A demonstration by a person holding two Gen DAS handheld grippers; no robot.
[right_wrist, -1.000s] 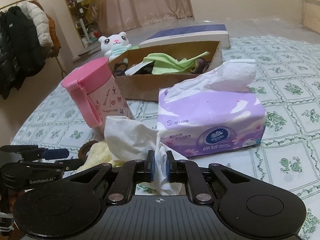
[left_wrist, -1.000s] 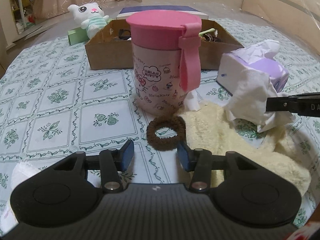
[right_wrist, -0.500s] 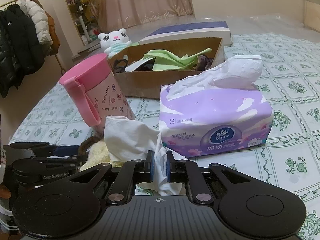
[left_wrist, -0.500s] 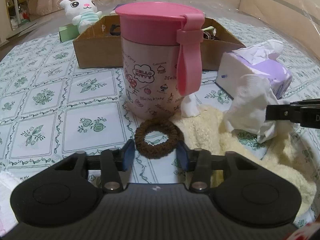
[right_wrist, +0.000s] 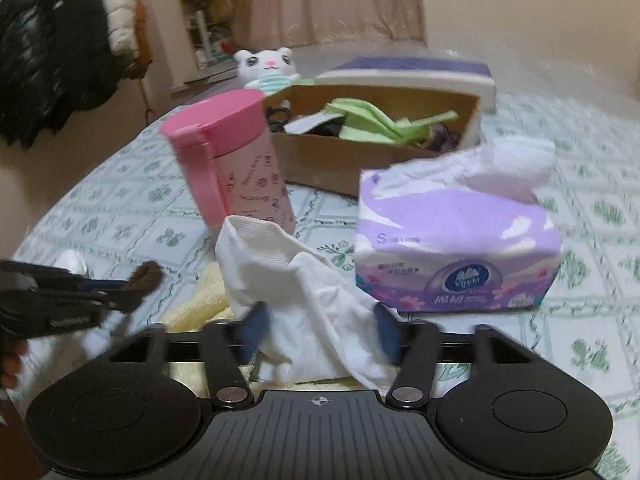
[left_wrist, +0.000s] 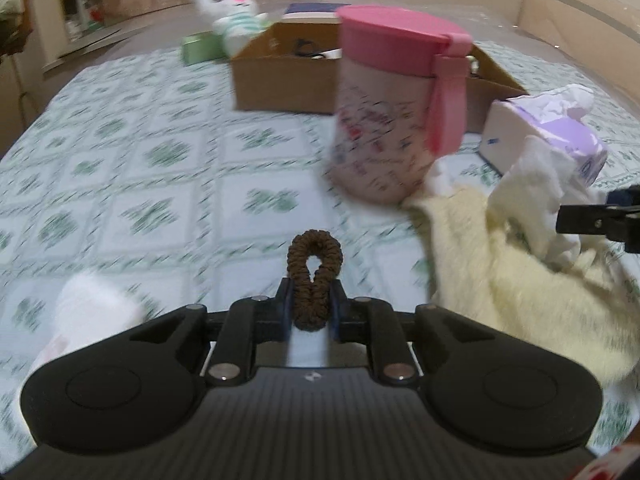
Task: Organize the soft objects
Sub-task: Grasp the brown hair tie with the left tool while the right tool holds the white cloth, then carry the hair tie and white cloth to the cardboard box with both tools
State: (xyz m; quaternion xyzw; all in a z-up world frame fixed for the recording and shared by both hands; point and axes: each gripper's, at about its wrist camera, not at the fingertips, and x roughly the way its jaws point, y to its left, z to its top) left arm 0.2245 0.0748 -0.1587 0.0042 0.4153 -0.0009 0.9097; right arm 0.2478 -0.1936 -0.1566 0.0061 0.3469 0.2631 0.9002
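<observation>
**Scrunchie Pinched, Tissue Let Go**

The left claw (left_wrist: 311, 307) was closing, its pads already pressing on the lower end of one brown scrunchie (left_wrist: 315, 268), squeezing the ring into a narrow loop that stood up between the fingers, above the green-patterned table (left_wrist: 160, 168). The right claw (right_wrist: 320, 334) was opening, its blue pads spread on either side of one crumpled white tissue (right_wrist: 304, 292) that slumped between them without being gripped.

Both things looked very light and fully yielding. The scrunchie would likely flatten under any squeeze and spring back when released, so a pinch across both strands, as here, seemed the sound hold. The tissue would tear or slip if caught by a thin edge; gathering a bunched fold would serve better.

By count: one cream fleece cloth (left_wrist: 528, 280) lay under the tissue, one purple tissue pack (right_wrist: 456, 248) stood just beside it, one pink-lidded cup (left_wrist: 396, 104) stood behind the cloth's edge, and one cardboard box (right_wrist: 376, 152), already holding green fabric and other pieces, sat farther back. One white plush toy (left_wrist: 234, 14) sat at the box's far corner.
</observation>
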